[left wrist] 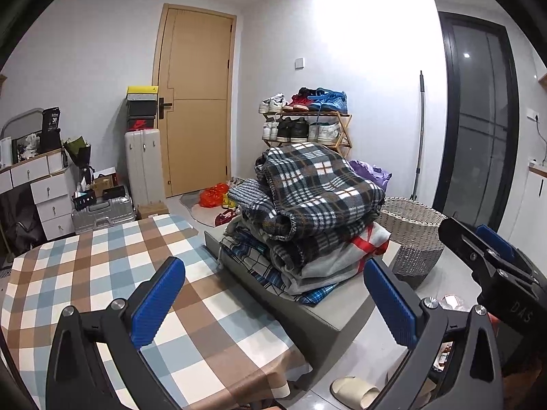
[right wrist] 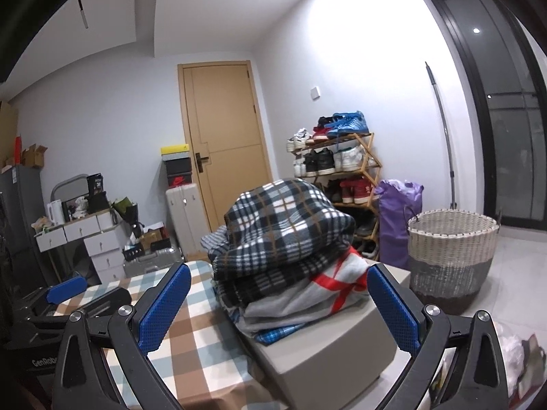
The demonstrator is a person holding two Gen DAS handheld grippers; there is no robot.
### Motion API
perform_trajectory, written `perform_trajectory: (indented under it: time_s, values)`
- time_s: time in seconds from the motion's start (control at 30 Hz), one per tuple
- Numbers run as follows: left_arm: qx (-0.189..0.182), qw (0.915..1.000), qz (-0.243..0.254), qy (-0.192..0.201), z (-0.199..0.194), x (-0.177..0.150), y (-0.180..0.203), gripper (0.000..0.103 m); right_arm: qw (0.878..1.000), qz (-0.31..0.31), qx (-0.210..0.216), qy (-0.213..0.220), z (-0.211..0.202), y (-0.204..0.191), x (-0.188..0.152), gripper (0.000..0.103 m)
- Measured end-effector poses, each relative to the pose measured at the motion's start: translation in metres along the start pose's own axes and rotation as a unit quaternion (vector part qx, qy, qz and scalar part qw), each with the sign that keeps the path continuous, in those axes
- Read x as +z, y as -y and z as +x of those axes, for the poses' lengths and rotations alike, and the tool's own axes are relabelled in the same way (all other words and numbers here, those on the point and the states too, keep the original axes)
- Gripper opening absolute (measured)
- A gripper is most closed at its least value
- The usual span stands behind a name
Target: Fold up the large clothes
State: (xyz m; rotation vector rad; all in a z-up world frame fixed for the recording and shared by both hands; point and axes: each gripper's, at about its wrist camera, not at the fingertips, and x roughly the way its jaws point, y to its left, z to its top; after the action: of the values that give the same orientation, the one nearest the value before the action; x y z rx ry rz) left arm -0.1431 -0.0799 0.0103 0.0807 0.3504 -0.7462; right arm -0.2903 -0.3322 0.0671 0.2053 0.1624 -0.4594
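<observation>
Now both my grippers, left gripper (left wrist: 273, 302) and right gripper (right wrist: 278, 307), spread wide, empty; clothes pile (left wrist: 307, 212) straight ahead, so plaid top layer reachable.

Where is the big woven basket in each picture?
Left wrist view: the woven basket sits right of centre on the floor, behind the pile of clothes, partly hidden by it.
Right wrist view: the basket stands in full view at the right, beside the purple bag.
Shared landmark: the shoe rack against the wall behind the pile.
</observation>
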Motion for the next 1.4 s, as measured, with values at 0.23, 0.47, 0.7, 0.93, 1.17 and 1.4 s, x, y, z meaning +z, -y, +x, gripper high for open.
perform_trajectory:
  time_s: [0.23,0.47,0.7,0.93,1.17,1.4]
  values:
    - [-0.01,0.9999,0.005,-0.009,0.0,-0.001,0.005,0.102,1.0,0.012,0.007,-0.002,-0.003,0.003,-0.001,0.103]
    - [-0.005,0.9999,0.012,-0.008,-0.001,-0.001,0.007,0.102,1.0,0.014,0.002,-0.001,-0.004,0.004,-0.001,0.103]
    - [-0.004,0.9998,0.015,-0.011,0.001,-0.001,0.009,0.102,1.0,0.013,0.005,0.002,-0.007,0.002,-0.001,0.103]
    - [-0.01,0.9997,0.01,-0.017,0.002,0.001,0.01,0.102,1.0,0.016,0.005,0.002,-0.007,0.004,-0.001,0.103]
    - [-0.005,0.9996,0.025,-0.014,0.0,-0.001,0.018,0.102,1.0,0.021,0.003,0.002,-0.008,0.009,-0.001,0.103]
    - [-0.005,0.9994,0.031,-0.014,-0.002,0.0,0.025,0.102,1.0,0.02,-0.002,0.002,-0.01,0.01,-0.003,0.103]
